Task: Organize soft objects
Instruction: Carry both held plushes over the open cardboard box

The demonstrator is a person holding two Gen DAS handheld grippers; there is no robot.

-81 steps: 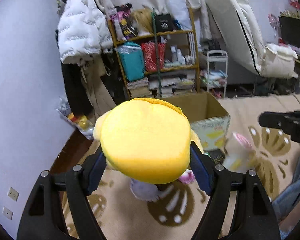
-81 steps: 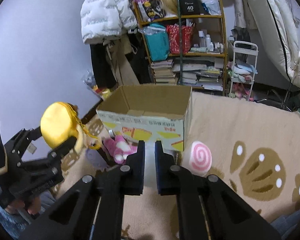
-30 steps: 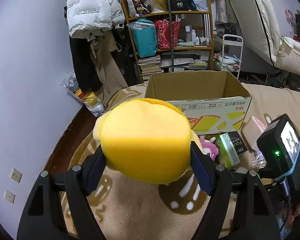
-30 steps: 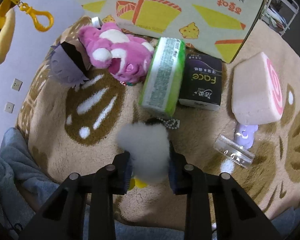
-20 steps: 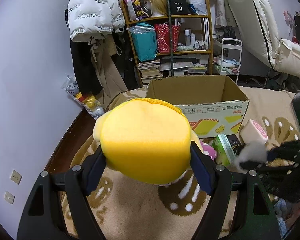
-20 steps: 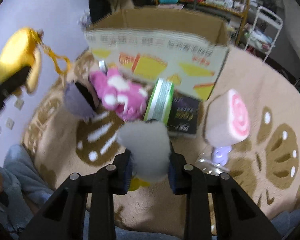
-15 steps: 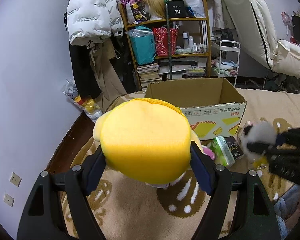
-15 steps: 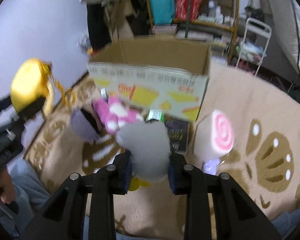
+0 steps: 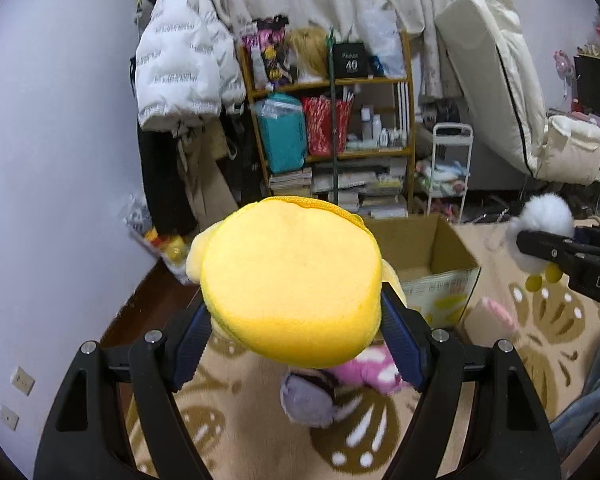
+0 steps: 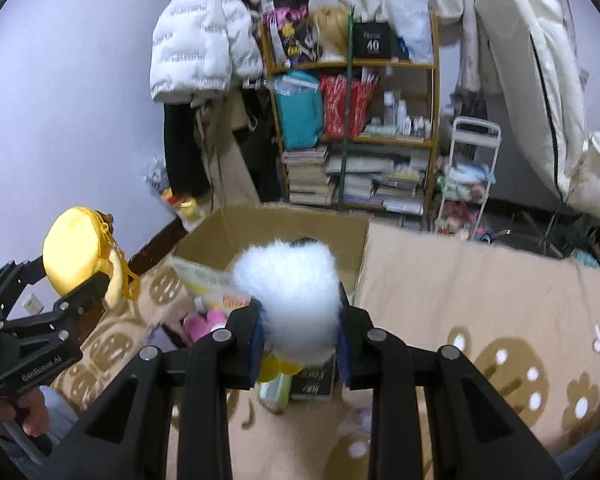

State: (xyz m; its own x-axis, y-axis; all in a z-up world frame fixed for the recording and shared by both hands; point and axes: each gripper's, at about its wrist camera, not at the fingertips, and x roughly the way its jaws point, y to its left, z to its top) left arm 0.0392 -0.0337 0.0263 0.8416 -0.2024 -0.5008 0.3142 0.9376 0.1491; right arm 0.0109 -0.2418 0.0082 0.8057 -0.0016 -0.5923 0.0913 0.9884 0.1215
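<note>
Left claw (image 9: pixel 292 344): black plastic frame, two angled arms, silver round screws at the joints, dark blue pads inside the fingers; white lettering on its side, blurry, not readable. Right claw (image 10: pixel 300 344): same black build, silver screws, blue pads, white letters "DAS" on the side. Hand (image 10: pixel 24 420) on the left handle; grey-blue clothing nearby, maybe jeans.

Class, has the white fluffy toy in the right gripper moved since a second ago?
Yes. The white fluffy toy rose from the rug to the cardboard box rim.
</note>
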